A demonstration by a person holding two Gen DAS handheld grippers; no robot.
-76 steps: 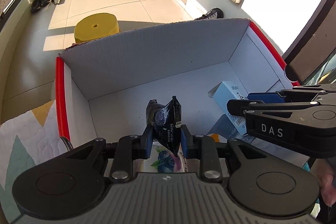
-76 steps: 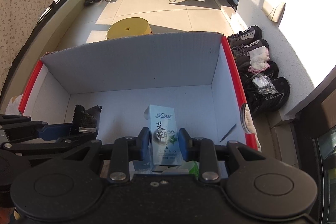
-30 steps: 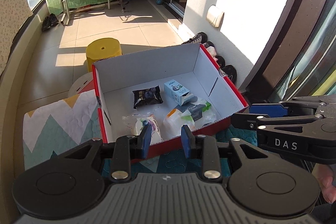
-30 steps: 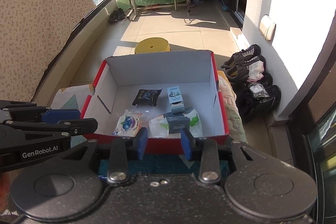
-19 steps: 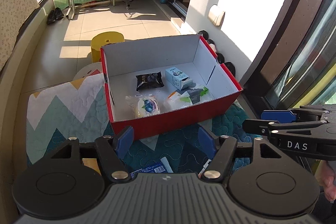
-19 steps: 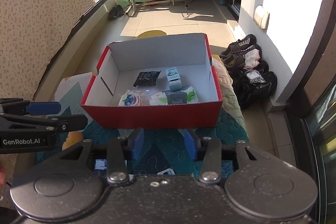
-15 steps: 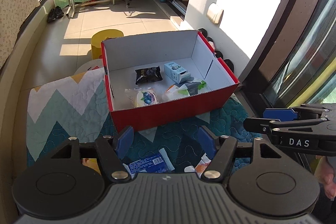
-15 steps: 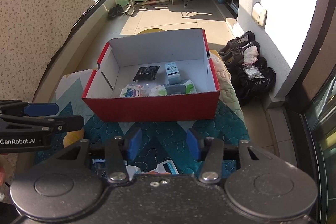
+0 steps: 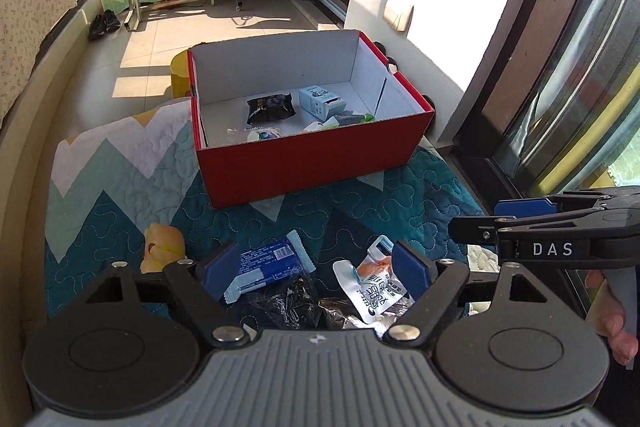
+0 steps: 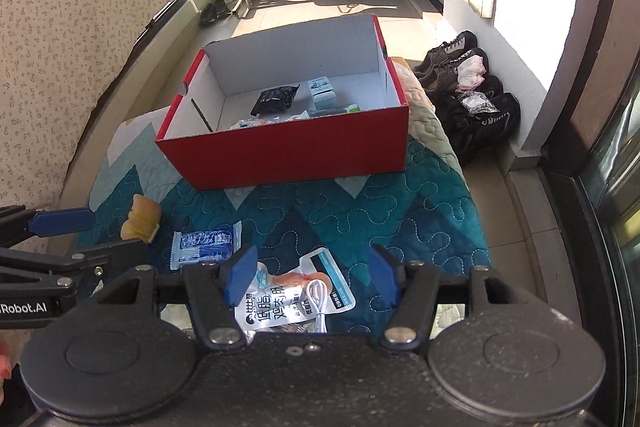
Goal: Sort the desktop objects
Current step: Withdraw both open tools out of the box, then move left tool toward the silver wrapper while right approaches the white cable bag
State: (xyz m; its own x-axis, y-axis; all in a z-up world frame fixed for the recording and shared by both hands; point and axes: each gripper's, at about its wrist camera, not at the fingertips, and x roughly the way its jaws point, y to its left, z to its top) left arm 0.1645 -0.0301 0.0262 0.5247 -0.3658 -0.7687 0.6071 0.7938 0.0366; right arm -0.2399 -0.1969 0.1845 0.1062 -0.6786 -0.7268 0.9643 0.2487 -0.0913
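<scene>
Both grippers hang released and empty above the loose things on the quilt (image 9: 132, 187). Under the left gripper (image 9: 316, 267), a yellow toy (image 9: 162, 247) lies off to its left, and a blue wrapper (image 9: 266, 267) sits just inside its left finger, long axis running across the gap. Right of that, a white pouch (image 10: 288, 301) with a coiled cable on it lies between the right gripper's (image 10: 310, 273) fingers, so that gripper looks nearer to it. Straight ahead of both stands the red box (image 10: 288, 155), already holding several packets.
</scene>
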